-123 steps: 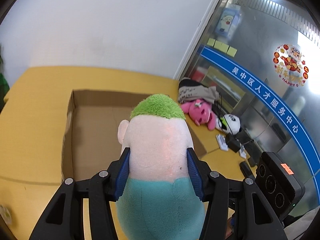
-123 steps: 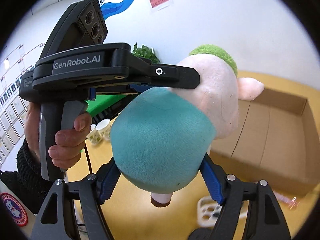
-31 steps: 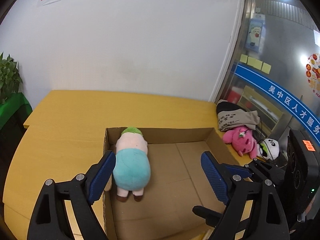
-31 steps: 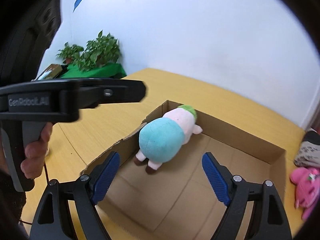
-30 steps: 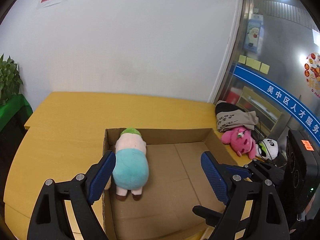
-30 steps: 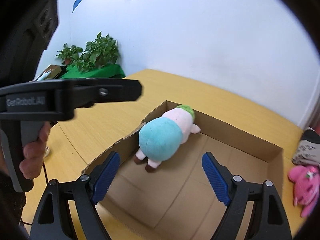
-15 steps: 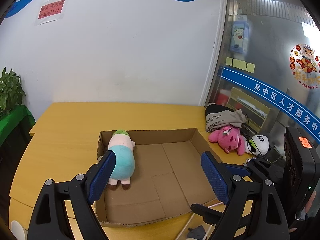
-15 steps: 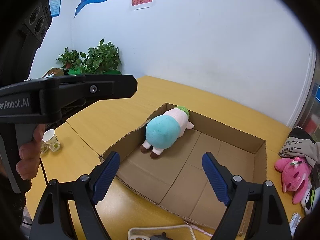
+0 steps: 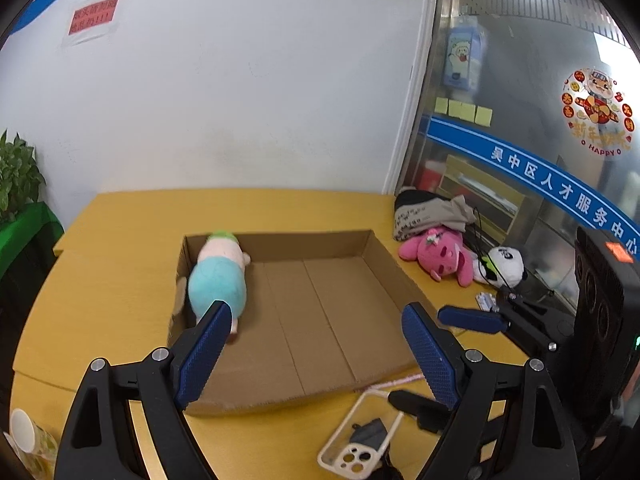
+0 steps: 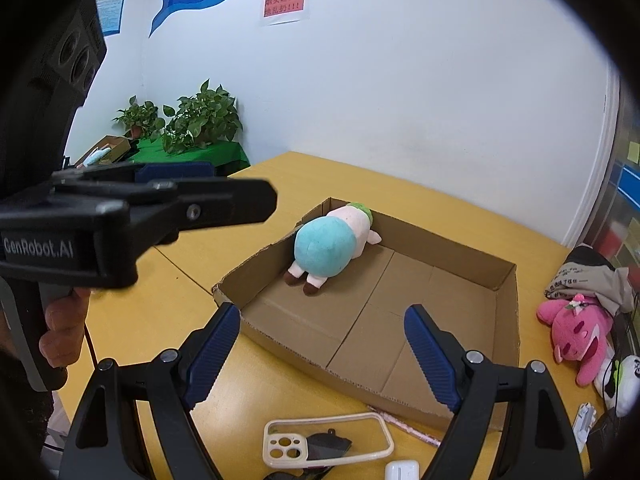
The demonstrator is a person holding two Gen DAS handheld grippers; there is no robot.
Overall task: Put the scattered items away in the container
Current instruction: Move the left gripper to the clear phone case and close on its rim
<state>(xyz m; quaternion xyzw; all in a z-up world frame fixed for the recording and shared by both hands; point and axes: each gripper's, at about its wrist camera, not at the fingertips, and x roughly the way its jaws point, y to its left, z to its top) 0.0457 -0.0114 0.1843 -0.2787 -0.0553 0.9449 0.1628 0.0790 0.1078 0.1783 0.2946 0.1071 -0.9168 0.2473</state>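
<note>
The right claw [image 10: 320, 344] hangs spread above the cardboard box [image 10: 508, 312], plush toy [image 10: 326, 246] inside.

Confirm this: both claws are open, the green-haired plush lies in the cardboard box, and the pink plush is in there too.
Not quite. The pink plush lies on the table outside the cardboard box, as the left wrist view shows. The green-haired plush does lie inside, and the left claw and right claw are open.

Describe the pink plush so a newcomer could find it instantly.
Start at the cardboard box on the yellow table. Just past its right wall lies the pink plush, below a folded grey cloth. Its panda neighbour is black and white; this one is bright pink.
</note>
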